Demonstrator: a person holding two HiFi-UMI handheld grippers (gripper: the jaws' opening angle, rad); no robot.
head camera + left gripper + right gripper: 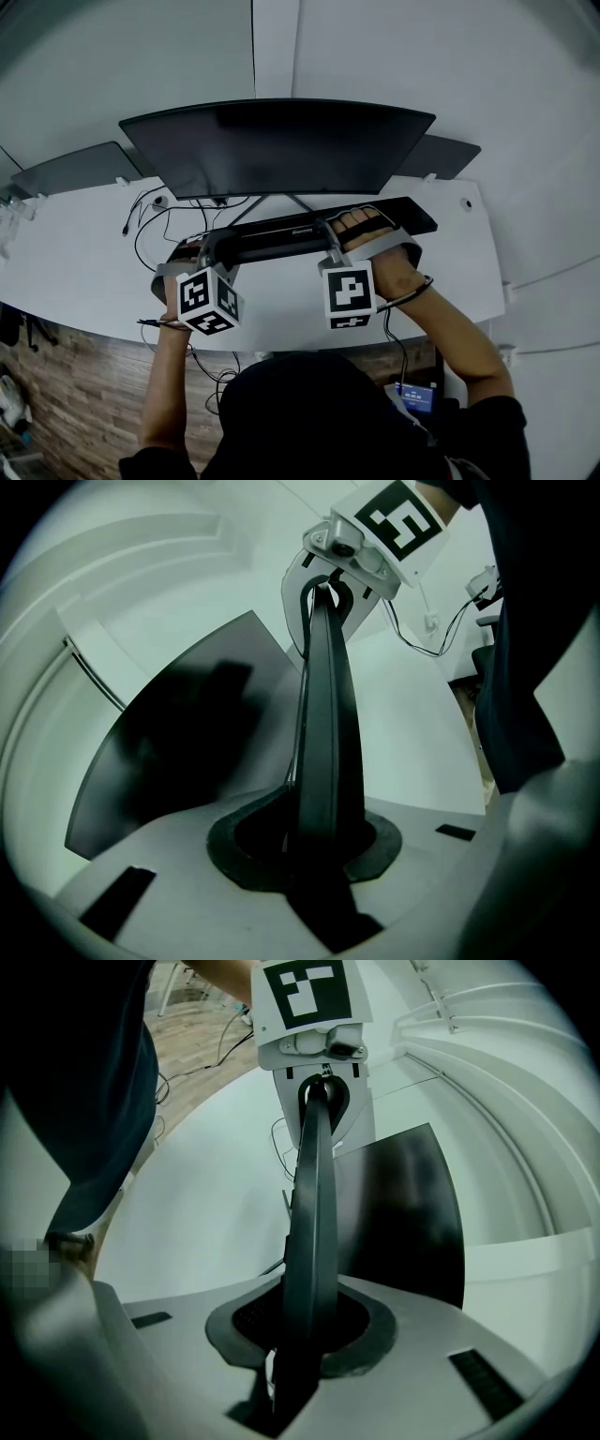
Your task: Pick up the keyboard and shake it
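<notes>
Holding: both grippers are clamped on one black keyboard (281, 240), which the head view shows as a long bar running left to right in front of the person.
Left gripper (214, 247): its jaws are closed on the keyboard's left end. In its own view the slab runs edge-on out of the pads and away to the other gripper.
Right gripper (330, 238): its jaws are closed on the keyboard right of its middle, so a length of it juts out past the grip. Its own view shows the same thin edge standing between the pads.
Keyboard's place: it appears to be raised off the white desk (75, 255) and turned on edge, just before the lower rim of the curved monitor (277, 145). The gripper views show desk surface to one side of it and dark screen to the other.
Nearby: loose cables (150, 220) lie on the desk under the monitor's left half, and the monitor's stand legs sit just behind the keyboard. I cannot tell whether any cable is joined to the keyboard.
Step in hand: the keyboard is up and gripped in two places. I judge this fits either the pause before shaking or a hold between or after shakes. Nothing is blurred, so one moment does not decide it.
Next move calls for: both grips must stay firm and travel together so the slab does not twist between them. Any motion should stay on the person's side, clear of the screen rim, stand and cables.
</notes>
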